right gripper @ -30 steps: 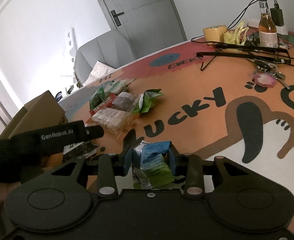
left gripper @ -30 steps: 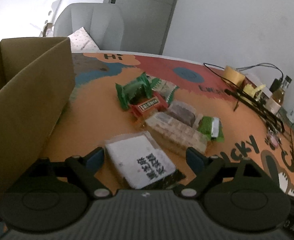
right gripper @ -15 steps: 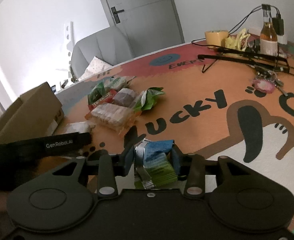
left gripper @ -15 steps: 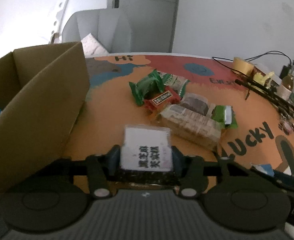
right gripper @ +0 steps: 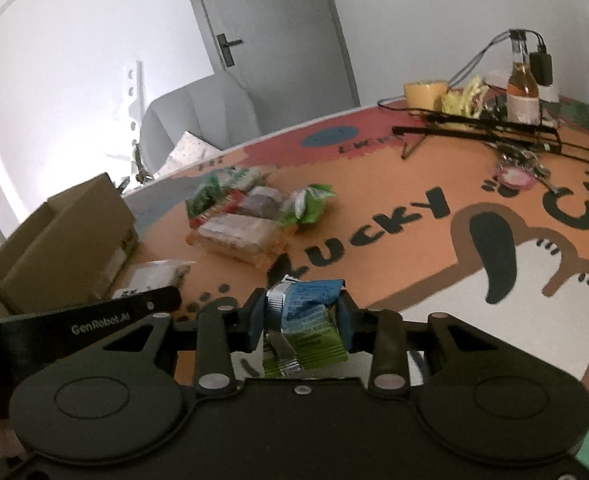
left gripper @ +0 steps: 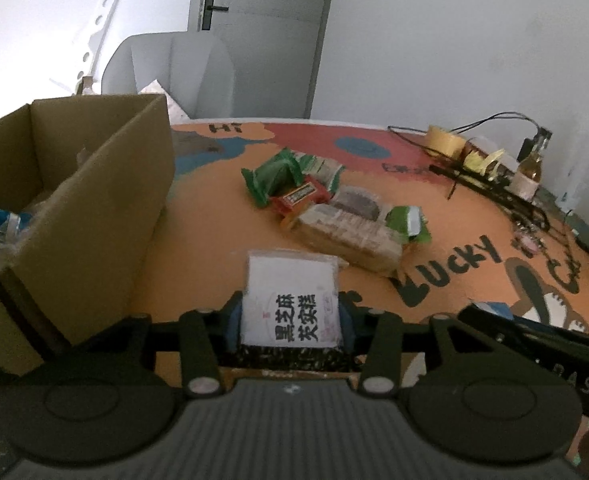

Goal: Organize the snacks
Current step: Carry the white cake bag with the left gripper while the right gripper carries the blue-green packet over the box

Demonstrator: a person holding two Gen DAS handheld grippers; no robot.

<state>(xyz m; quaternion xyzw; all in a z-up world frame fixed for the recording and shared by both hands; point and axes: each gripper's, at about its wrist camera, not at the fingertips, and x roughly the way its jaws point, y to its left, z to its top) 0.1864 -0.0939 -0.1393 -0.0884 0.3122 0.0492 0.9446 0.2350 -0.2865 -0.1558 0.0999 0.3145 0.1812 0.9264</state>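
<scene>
My left gripper (left gripper: 291, 322) is shut on a white-labelled black sesame snack pack (left gripper: 292, 296) and holds it above the orange mat, right of the open cardboard box (left gripper: 74, 200). The box holds a few snacks (left gripper: 4, 224). My right gripper (right gripper: 299, 320) is shut on a blue and green snack packet (right gripper: 304, 320), held above the mat. A pile of snacks (left gripper: 334, 208) lies in the middle of the mat; it also shows in the right wrist view (right gripper: 250, 216). The box appears at the left of the right wrist view (right gripper: 66, 236).
A black wire rack (right gripper: 482, 132), a bottle (right gripper: 523, 88), a tape roll (right gripper: 424, 94) and cables stand at the far right. Keys (right gripper: 514, 176) lie near them. A grey chair (left gripper: 170, 72) stands behind the table. The left gripper's body (right gripper: 74, 328) crosses the right wrist view.
My left gripper closed on the white-labelled pack and lifted it off the mat. The box's inside has come into view. The right gripper still holds its packet.
</scene>
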